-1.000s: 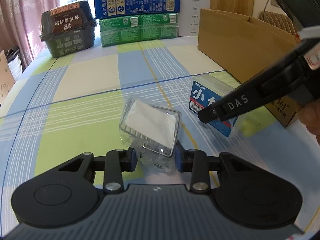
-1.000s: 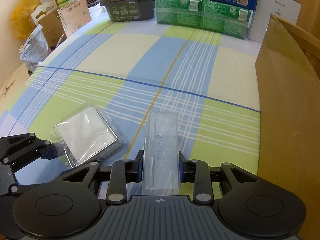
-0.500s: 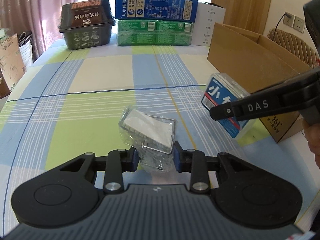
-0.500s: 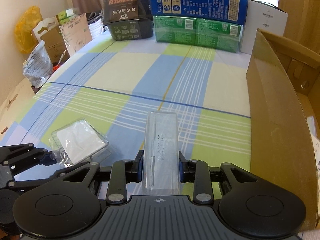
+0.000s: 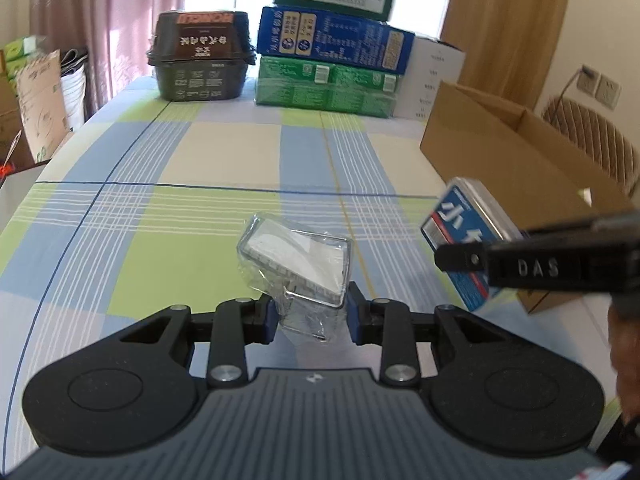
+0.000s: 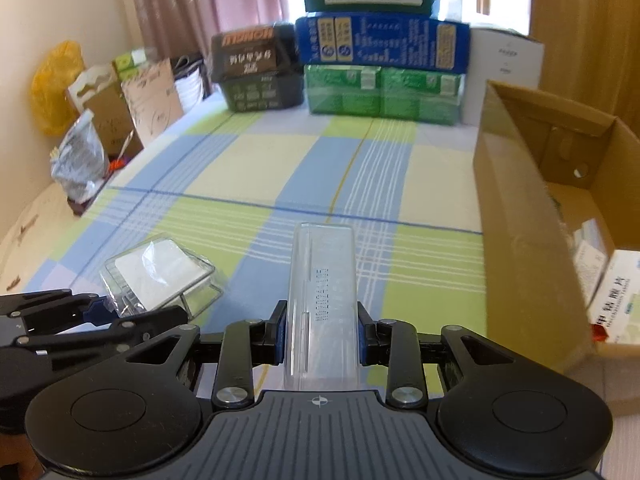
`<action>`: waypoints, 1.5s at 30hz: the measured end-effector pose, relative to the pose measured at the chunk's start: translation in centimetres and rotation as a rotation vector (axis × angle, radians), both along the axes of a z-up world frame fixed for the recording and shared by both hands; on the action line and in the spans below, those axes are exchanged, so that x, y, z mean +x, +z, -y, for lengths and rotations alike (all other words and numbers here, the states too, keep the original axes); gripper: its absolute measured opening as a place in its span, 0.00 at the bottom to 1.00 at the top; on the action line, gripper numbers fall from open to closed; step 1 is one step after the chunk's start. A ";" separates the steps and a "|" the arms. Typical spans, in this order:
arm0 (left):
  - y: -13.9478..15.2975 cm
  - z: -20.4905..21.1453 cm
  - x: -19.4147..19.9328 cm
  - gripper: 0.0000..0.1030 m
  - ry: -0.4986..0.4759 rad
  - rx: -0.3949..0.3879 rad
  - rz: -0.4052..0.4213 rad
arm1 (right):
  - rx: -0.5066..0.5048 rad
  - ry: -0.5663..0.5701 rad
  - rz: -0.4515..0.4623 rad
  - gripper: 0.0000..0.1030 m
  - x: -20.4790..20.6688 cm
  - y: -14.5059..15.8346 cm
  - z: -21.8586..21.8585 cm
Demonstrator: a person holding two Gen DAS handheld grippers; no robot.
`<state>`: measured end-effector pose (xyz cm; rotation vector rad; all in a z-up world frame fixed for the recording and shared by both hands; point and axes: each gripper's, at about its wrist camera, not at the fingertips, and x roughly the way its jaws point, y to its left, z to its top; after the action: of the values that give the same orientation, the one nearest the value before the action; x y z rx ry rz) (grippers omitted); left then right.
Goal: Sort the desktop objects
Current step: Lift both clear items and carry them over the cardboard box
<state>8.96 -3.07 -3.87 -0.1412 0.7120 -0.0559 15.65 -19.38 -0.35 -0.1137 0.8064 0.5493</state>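
Now both grippers have their fingers closed on things, the left gripper [image 5: 310, 312] on a clear packet [image 5: 298, 258] and the right gripper [image 6: 320, 334] on a clear plastic case [image 6: 322, 304], both lifted off the tabletop [image 5: 224, 160] near its right edge, and the cardboard box [image 6: 532, 216] there already has a few small boxes inside, so these two look like the last things left to put away.

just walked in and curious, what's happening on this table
A person is sorting items with two handheld grippers. The left gripper is shut on a small clear plastic packet with a white pad inside. The right gripper is shut on a long clear plastic case, beside the open brown cardboard box already holding medicine boxes.

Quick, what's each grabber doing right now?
Left gripper: shut on the clear packet.
Right gripper: shut on the clear plastic case.
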 end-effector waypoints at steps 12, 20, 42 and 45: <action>4.4 1.6 -3.2 0.27 0.032 0.005 0.027 | 0.029 -0.003 0.071 0.28 -3.5 4.6 1.5; 8.4 3.9 -4.5 0.27 -0.001 0.022 0.074 | 0.050 -0.019 0.160 0.28 -5.1 9.9 4.7; 12.4 22.7 7.0 0.27 -0.287 0.015 0.133 | 0.038 -0.260 0.147 0.28 6.5 12.3 22.5; 11.2 23.7 8.7 0.28 -0.302 0.012 0.132 | 0.044 -0.267 0.134 0.28 7.7 11.6 23.0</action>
<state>17.71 -26.76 7.32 -0.0174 0.5967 -0.3470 23.35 -42.40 11.29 -0.0018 0.6657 0.3027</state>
